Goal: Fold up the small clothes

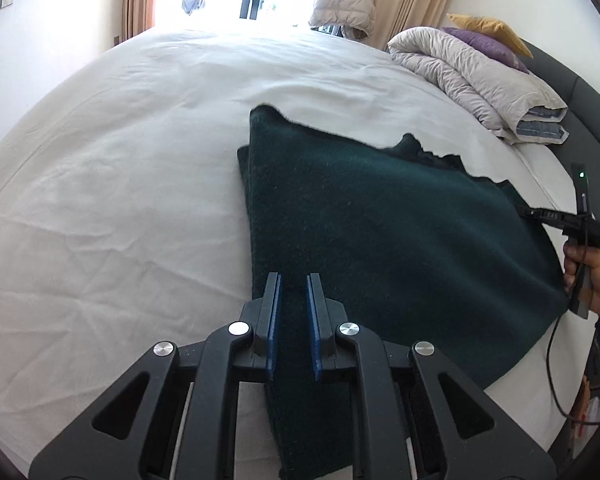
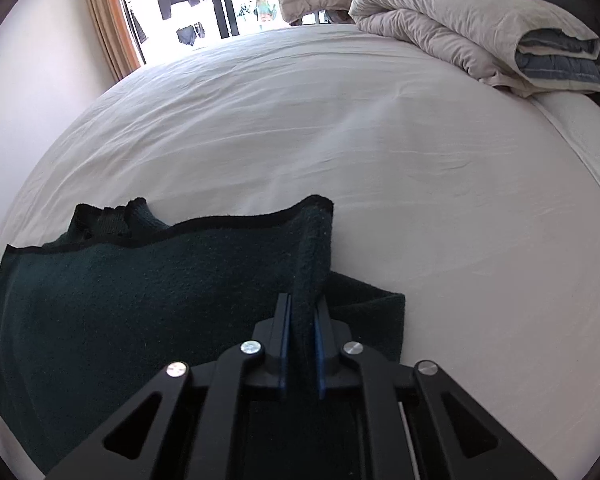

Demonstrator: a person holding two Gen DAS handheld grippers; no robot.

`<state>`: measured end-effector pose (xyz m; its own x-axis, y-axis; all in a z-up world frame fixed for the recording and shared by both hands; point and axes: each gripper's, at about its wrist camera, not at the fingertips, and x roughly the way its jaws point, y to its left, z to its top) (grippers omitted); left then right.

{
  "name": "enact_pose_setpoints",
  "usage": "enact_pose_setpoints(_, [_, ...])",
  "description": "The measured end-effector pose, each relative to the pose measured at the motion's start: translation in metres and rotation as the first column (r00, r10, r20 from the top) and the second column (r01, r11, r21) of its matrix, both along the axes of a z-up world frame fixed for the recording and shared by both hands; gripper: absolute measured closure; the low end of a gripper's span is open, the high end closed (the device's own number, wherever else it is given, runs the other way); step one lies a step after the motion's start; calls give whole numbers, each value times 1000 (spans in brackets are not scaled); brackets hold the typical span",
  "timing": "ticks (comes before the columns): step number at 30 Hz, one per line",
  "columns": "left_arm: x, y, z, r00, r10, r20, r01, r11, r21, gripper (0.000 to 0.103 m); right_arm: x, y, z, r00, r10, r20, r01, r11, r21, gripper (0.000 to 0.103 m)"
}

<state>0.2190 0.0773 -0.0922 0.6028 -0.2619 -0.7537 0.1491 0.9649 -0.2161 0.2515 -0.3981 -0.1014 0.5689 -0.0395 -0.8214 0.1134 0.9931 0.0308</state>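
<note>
Bed (image 1: 120,168) under my claws: white sheet, creased all over, heavier wrinkles on the near side in my left view. Dark green garment (image 1: 380,220) lies on it, partly folded, one layer flat on the sheet, top layer raised off it. Far end by the dark headboard (image 1: 580,92): folded duvet (image 1: 472,76), pale beige with a blue-grey layer showing at its open edge. Purple pillow (image 1: 488,44) and yellow pillow (image 1: 492,28) sit behind the duvet, against the headboard. Garment and duvet are well apart, bare sheet between them.
</note>
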Motion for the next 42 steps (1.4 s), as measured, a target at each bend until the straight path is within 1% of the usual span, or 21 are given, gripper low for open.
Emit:
enact_pose_setpoints(10, [-9,10,-10,1000,25,19,-25,999,-43,91,-1,-33,-11,985,-174,23,172,983,57,98])
enact_pose_setpoints(13, [-7,19,1,999,50,22,-48,995,-83,91,0,-32,-13,985,-171,18,170,984,48,98])
enact_pose_setpoints(15, [-7,26,17,995,72,68,-65,993,-96,91,-1,-34,-9,983,-183,23,181,982,45,98])
enact_pose_setpoints(16, [-5,28,25,993,74,89,-65,993,-97,91,-3,-37,-5,977,-211,35,208,976,62,93])
enact_pose_setpoints(18, [5,23,39,993,40,113,-31,996,-84,91,-13,-43,8,951,-298,81,292,953,79,73])
enact_pose_setpoints(19, [13,16,43,993,14,114,-7,998,-62,91,-20,-41,18,934,-336,123,329,941,72,60])
enact_pose_setpoints(20, [21,8,45,994,-14,110,18,999,-37,91,-25,-35,28,924,-346,163,338,938,75,60])
enact_pose_setpoints(21, [30,-2,45,993,-42,107,43,999,-8,91,-26,-25,37,930,-317,186,303,948,99,60])
enact_pose_setpoints(24, [57,-33,34,993,-83,85,72,990,125,91,-14,25,54,970,-132,204,104,984,143,60])
enact_pose_setpoints(26, [74,-43,15,996,-85,31,78,982,174,91,-3,63,54,981,17,195,-61,973,221,60])
enact_pose_setpoints(28, [82,-41,-8,997,-75,-13,76,981,179,91,9,94,41,983,113,146,-150,951,272,60])
enact_pose_setpoints(29, [82,-37,-11,997,-76,6,74,984,160,91,15,105,29,983,147,106,-172,943,284,60])
enact_pose_setpoints(31, [80,-30,-14,997,-82,17,79,989,127,91,25,109,5,988,145,49,-153,948,279,60])
enact_pose_setpoints(33, [79,-25,-16,996,-90,17,87,991,106,91,28,88,-13,996,77,32,-84,943,321,71])
enact_pose_setpoints(34, [80,-23,-17,996,-91,17,89,992,94,91,27,72,-19,999,33,37,-44,931,363,91])
enact_pose_setpoints(35, [81,-20,-18,996,-90,17,89,993,77,91,26,56,-23,1000,-7,30,-5,919,395,103])
enact_pose_setpoints(37, [82,-16,-21,996,-86,21,85,996,33,91,22,26,-27,998,-52,45,26,892,452,103])
enact_pose_setpoints(38, [81,-12,-21,996,-82,22,82,997,10,91,18,13,-27,995,-91,43,63,900,430,103])
enact_pose_setpoints(39, [81,-8,-21,997,-78,22,78,997,-16,91,15,-2,-26,992,-117,53,81,890,450,103])
enact_pose_setpoints(41, [78,3,-20,998,-62,20,63,996,-66,91,3,-31,-17,967,-252,42,212,885,414,103])
enact_pose_setpoints(42, [71,8,-17,999,-45,22,47,995,-85,91,-3,-40,-9,956,-290,52,243,875,419,103])
